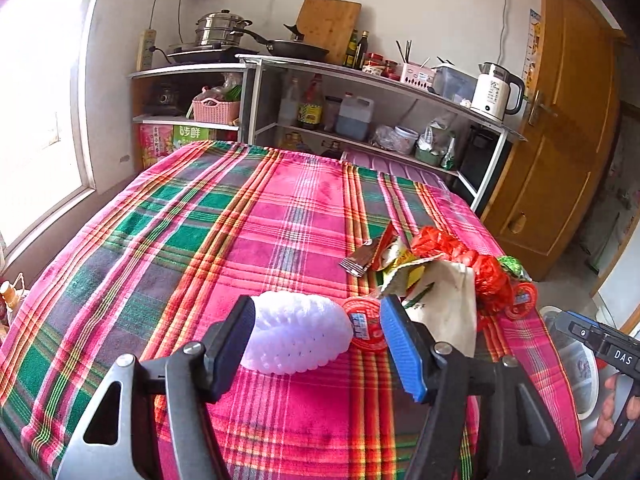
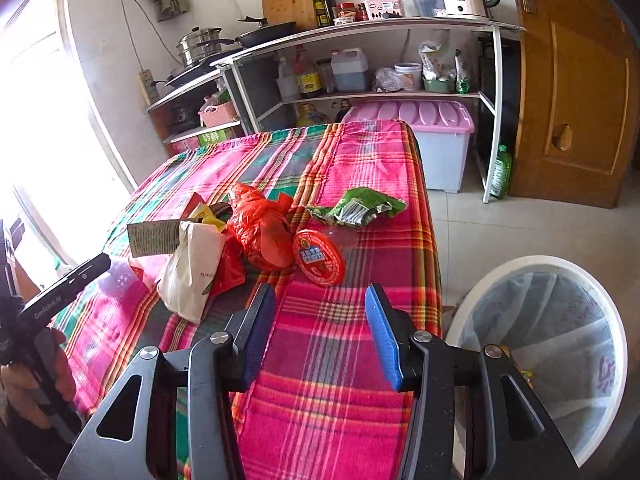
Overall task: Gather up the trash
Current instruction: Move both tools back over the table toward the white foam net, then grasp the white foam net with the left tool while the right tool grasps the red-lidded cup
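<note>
Most trash still on the counter [image 2: 320, 420]. Left tongs [image 1: 318, 330] released, white foam net [image 1: 296, 332] just ahead between the jaws, untouched. Right tongs [image 2: 320, 328] released, empty; red lid [image 2: 319, 257], wrappers beyond. Lined bin [image 2: 560, 344] to their right, little inside.

Crumpled red bag [image 2: 262, 232], white pouch [image 2: 192, 276], green wrapper [image 2: 360, 206], red lid [image 2: 319, 258] cluster; possibly foam netting [image 1: 298, 332] at nine o'clock.

White foam net [image 1: 298, 332] partly hidden behind left finger pad. Red round lid [image 1: 366, 326] half covered at 3 o'clock by blue pad. Print on cream bag [image 2: 192, 276] too small to read. Bin [image 2: 560, 280] cut off at 4 o'clock by frame edge.
</note>
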A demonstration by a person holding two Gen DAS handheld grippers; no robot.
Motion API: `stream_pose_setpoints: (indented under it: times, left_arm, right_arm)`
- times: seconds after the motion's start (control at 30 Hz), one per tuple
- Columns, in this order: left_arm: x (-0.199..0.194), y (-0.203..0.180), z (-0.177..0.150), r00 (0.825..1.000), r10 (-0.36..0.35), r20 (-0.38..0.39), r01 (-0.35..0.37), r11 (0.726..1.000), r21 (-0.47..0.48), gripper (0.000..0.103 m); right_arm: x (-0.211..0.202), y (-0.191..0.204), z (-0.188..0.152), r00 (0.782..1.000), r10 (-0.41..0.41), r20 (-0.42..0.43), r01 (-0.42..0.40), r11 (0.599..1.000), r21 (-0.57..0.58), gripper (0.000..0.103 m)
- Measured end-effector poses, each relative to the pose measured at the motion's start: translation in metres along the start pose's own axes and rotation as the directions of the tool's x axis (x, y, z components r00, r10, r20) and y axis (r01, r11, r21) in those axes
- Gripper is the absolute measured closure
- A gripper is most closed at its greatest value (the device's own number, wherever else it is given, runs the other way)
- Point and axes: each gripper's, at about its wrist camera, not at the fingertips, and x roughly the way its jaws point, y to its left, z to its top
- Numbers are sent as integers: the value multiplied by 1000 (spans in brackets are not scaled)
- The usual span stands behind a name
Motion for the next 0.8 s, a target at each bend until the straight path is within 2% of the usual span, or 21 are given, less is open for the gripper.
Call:
stream_pose_setpoints:
  times: [0.13,0.43,0.5,0.8]
  left_arm:
    - [3,6,2,1000,28,0,-28,999,-15,36]
    - [-3,14,4,999,47,22,-47,999,-3,35]
    - [-3,15,6,998,51,24,-51,999,-4,31]
    - [15,31,15,996,90,-9,-90,995,-33,28]
  right_arm:
    - [13,2,10,1000,5,-2,-5,1000,-16,47]
    - [47,-1,19,998,-27,-48,25,999,-47,46]
    - [53,-2,20,998,-29,-59,27,999,-44,46]
    - [67,-1,24,996,-27,-80,24,999,-40,46]
